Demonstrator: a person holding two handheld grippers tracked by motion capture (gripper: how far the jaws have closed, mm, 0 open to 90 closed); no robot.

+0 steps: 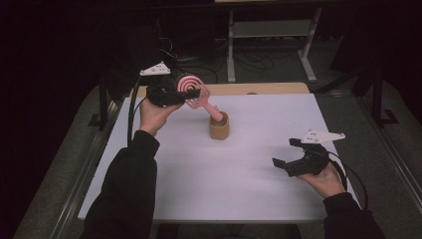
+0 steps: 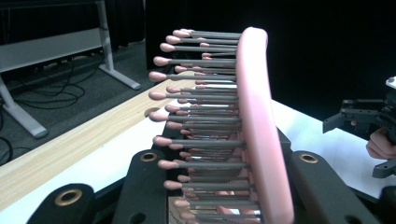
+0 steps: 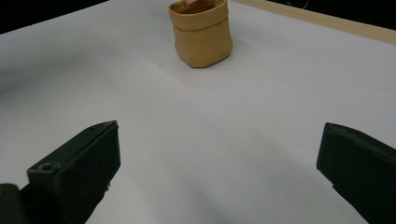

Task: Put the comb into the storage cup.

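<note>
Above the white worktop (image 1: 239, 164), my left tool (image 1: 191, 92) clamps a pink hairbrush (image 1: 193, 90) whose handle sits in a tan pouch (image 1: 219, 126); my right tool (image 1: 284, 154) gapes empty.

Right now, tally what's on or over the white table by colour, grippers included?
Pink: 1, hairbrush, handle end in the pouch
Tan: 1, pouch
Black: 2, left gripper and right gripper
Total: 4

black sleeves (image 1: 127, 189), black tongs (image 1: 291, 162) trailing black cables (each topped by a grey three-cornered plate), brass-ringed screw holes.
</note>
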